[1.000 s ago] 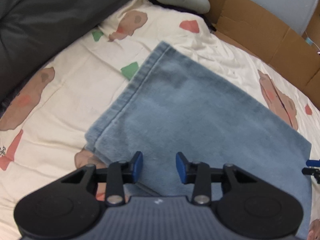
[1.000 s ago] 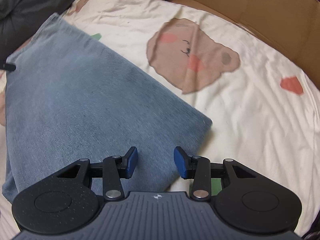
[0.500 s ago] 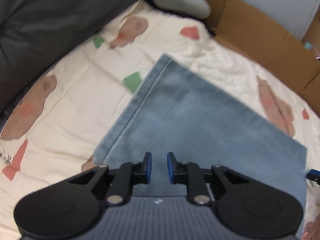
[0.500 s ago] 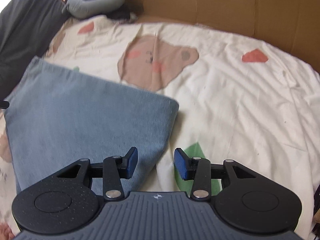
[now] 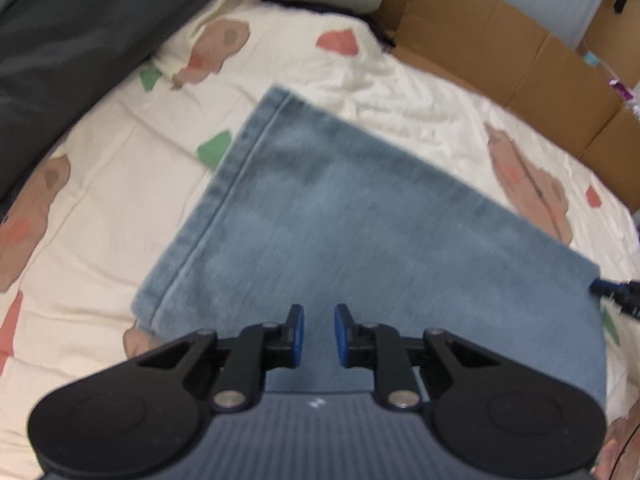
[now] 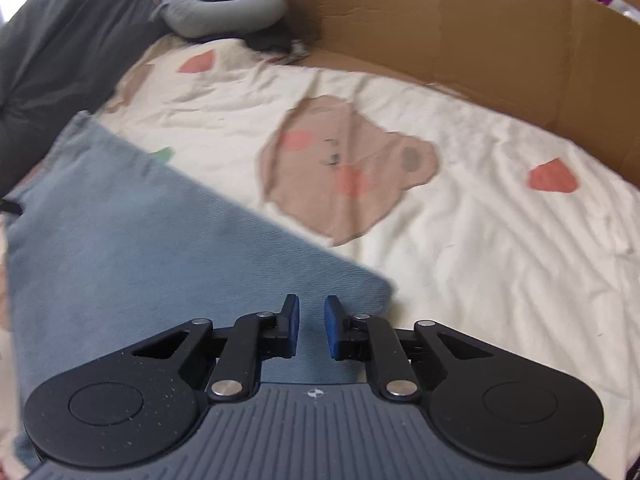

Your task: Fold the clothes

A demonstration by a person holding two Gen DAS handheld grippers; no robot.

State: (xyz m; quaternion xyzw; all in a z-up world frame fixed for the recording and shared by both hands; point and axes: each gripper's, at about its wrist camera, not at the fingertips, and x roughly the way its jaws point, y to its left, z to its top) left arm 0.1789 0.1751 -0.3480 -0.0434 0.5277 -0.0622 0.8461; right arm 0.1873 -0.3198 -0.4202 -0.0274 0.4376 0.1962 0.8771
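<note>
**Both grippers low over the folded denim**

The folded blue jeans (image 5: 360, 240) lie flat on a cream bedsheet (image 5: 100, 184) printed with bears and coloured patches, and both hand-held tools are angled steeply down at them.

The left gripper (image 5: 319, 334) points down at the near part of the denim, not far in from the stitched hem edge that runs up and away on its left. Its blue pads (image 5: 297, 334) stand close together with a narrow strip of denim showing in the gap; the jaws have just been closing in. Whether they actually nip the cloth cannot be told from this angle, as no fabric is seen bunched or raised between them.

Over to the other side: the right gripper (image 6: 311, 330) tilts down at the near right corner of the jeans (image 6: 160, 248), with the rounded fold corner just beyond its right finger. Its jaws have just been closing too, and now sit nearly together, with denim visible through the slit. Again, a real pinch cannot be confirmed.

In the left wrist view the right gripper's tip pokes in at the far right edge of the denim. Brown cardboard (image 6: 440, 20) walls stand behind the sheet, a grey neck pillow (image 6: 224, 4) lies at the top, and dark grey bedding (image 5: 72, 32) fills the left.
</note>
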